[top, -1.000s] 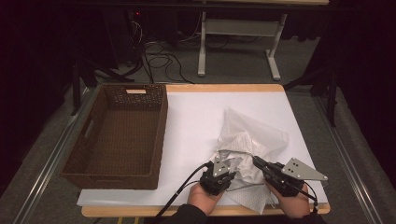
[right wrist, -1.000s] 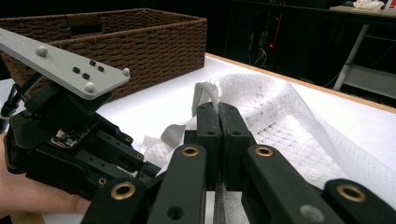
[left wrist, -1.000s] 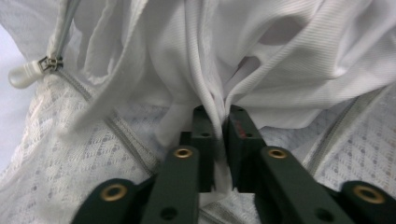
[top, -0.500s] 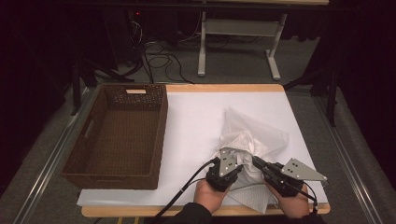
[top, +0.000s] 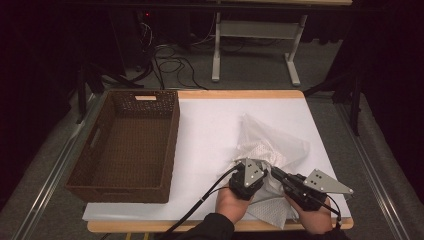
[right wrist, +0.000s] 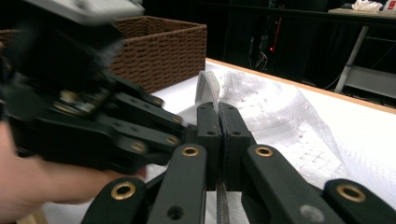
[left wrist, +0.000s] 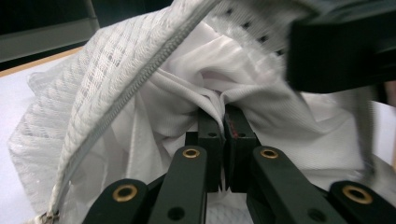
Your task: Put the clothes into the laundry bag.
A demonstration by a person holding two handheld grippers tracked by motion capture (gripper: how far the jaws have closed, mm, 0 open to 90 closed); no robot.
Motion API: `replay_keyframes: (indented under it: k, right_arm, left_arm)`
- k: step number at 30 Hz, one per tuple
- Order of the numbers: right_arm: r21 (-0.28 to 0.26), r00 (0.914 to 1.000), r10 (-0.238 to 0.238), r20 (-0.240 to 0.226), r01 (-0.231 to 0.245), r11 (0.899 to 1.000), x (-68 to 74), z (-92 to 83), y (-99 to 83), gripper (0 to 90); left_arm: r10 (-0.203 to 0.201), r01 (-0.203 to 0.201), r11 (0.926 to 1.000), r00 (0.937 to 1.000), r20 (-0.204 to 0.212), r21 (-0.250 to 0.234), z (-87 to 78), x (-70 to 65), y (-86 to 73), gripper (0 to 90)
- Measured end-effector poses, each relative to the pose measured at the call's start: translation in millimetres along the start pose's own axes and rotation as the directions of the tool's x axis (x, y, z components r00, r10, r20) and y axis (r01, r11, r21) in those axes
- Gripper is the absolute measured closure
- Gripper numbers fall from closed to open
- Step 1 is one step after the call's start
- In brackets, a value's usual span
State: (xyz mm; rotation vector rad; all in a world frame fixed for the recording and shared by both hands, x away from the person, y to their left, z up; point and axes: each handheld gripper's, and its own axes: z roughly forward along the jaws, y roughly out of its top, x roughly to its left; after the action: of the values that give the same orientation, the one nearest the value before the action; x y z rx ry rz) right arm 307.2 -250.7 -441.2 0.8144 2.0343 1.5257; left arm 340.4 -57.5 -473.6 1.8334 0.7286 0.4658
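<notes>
Brown wicker basket (top: 127, 150) at 9 o'clock on the table, rectangular, open side up, a slot handle in its far wall and another in its left wall. It stands partly on the white sheet (top: 215, 135) that covers most of the wooden tabletop (top: 240, 94); bare wood shows along the 12 o'clock edge. Beyond the table, toward 12 o'clock, grey floor with a tangle of dark cables (top: 167, 62) and the pale legs of a metal stand (top: 255, 47). Surroundings dark.
</notes>
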Motion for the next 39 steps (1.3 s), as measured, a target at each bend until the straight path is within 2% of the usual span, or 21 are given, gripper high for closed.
replay_keyframes:
  k: [2,6,11,13,14,18,21,25,29,31,34,36,39]
  right_arm:
    - [-0.013,0.9997,0.025,-0.005,-0.025,1.0,-0.4,-1.7,1.8,89.9]
    - [-0.038,0.9997,0.025,-0.001,-0.025,0.999,1.1,-5.6,6.6,89.9]
    - [-0.051,0.9998,0.022,0.0,-0.022,0.998,1.9,-10.0,10.8,89.9]
    - [-0.054,0.9998,0.019,0.0,-0.019,0.998,1.4,-11.4,12.3,89.9]
    - [-0.058,0.9997,0.024,0.007,-0.024,0.998,1.2,-12.1,13.3,89.9]
    - [-0.075,0.9996,0.025,0.009,-0.024,0.997,-0.2,-15.5,16.1,89.9]
    - [-0.067,0.9996,0.025,0.011,-0.024,0.997,-0.5,-14.8,14.9,89.9]
    - [-0.052,0.9998,0.019,0.007,-0.019,0.998,-0.8,-11.9,12.0,89.9]
    - [-0.045,0.9998,0.016,0.006,-0.016,0.999,-0.1,-10.2,11.1,89.9]
    - [-0.046,0.9999,0.011,0.005,-0.011,0.999,0.6,-9.9,11.3,89.9]
    - [-0.04,0.9999,0.008,0.006,-0.008,0.999,1.1,-8.9,10.5,89.9]
    - [-0.037,1.0,0.009,0.003,-0.009,0.999,1.8,-8.0,9.9,89.9]
    - [-0.038,1.0,0.008,0.004,-0.008,0.999,1.9,-8.3,9.9,89.9]
  left_arm:
    - [-0.006,0.006,1.0,0.9999,-0.011,-0.002,6.3,0.0,0.1,86.8]
    - [-0.008,0.009,0.9999,0.9996,-0.026,0.014,17.5,-1.6,-3.4,86.8]
    - [0.015,-0.014,0.9993,0.9991,-0.041,0.034,25.9,-5.2,-8.5,86.7]
    - [0.047,-0.045,0.9983,0.997,-0.062,0.038,28.8,-4.7,-11.2,86.6]
    - [0.05,-0.047,0.998,0.9963,-0.07,0.043,30.8,-3.5,-12.8,86.5]
    - [0.021,-0.018,0.9991,0.9977,-0.064,0.039,33.2,0.2,-15.0,86.1]
    - [0.015,-0.013,0.999,0.9986,-0.051,0.043,27.0,0.2,-14.2,82.9]
    - [-0.015,0.016,0.9986,0.9999,-0.006,0.051,14.3,5.4,-15.7,64.5]
    - [-0.003,0.003,0.9984,1.0,-0.002,0.057,2.7,8.2,-18.8,51.3]
    - [-0.007,0.007,0.9991,1.0,-0.007,0.043,-4.3,8.9,-20.1,43.9]
    - [-0.016,0.016,0.9996,0.9998,-0.015,0.021,-16.1,11.6,-20.4,36.9]
    - [-0.036,0.036,0.9991,0.9994,-0.003,0.023,-23.0,14.0,-19.6,34.1]
    - [-0.022,0.022,0.9993,0.9997,0.004,0.029,-34.3,15.2,-19.1,32.4]
